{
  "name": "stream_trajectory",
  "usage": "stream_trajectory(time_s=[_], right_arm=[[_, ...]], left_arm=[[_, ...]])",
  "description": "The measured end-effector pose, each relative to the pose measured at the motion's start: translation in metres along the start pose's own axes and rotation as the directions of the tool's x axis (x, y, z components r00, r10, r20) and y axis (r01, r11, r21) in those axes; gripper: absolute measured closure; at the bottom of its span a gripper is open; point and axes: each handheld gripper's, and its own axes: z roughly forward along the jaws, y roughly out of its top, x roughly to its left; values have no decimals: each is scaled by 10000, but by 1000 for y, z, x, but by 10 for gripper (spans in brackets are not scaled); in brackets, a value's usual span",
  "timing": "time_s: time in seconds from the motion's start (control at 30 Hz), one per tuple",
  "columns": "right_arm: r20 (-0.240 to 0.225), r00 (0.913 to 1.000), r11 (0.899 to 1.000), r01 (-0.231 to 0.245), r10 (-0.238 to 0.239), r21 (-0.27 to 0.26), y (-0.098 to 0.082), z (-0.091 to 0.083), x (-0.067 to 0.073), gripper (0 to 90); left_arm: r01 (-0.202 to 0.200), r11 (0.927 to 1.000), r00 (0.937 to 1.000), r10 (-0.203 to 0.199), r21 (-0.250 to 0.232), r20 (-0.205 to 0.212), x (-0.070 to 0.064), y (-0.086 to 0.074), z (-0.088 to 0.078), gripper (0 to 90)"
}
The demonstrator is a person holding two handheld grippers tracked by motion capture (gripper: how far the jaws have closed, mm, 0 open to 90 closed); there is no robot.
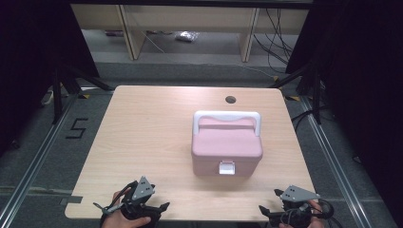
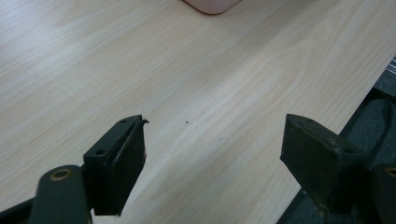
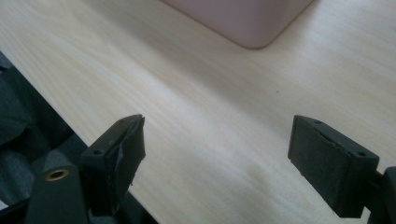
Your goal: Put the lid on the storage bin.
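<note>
One pink box (image 1: 226, 148) with a white handle (image 1: 227, 116) stands closed at the middle right of the table (image 1: 142, 133), while the left gripper (image 1: 142, 209) and right gripper (image 1: 275, 211), both wide open and holding nothing, sit at the bottom edge.

Even overhead light brightens the table (image 1: 142, 137), surroundings fall dark, and both gripper views look soft.

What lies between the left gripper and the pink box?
Nothing: in the high view, bare table separates the left gripper from the pink box; the left gripper view shows the same.
</note>
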Motion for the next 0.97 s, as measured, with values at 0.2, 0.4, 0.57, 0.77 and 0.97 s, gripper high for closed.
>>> stream_trajectory(time_s=[0.2, 0.4, 0.57, 0.77, 0.97], right_arm=[[-256, 9997, 9999, 0, 4, 161, -4, 1, -1, 205], [-395, 9992, 9999, 116, -112, 99, -6, 1, -1, 206], [-314, 9994, 9997, 155, -150, 168, -6, 2, 0, 200], [-361, 9993, 9998, 77, -71, 166, -5, 1, -1, 199], [-349, 9994, 9998, 32, -25, 177, -5, 2, -1, 197]], left_arm=[[29, 9999, 9999, -28, -99, 124, -4, -2, 0, 214], [106, 9998, 9999, -105, -144, 71, -5, -4, -1, 214], [-10, 9999, 10000, 11, -149, 25, -4, -5, 0, 213], [104, 9999, 9999, -104, -102, 42, -5, -6, 1, 214], [179, 9998, 9998, -178, -129, 63, -5, -6, 1, 213]])
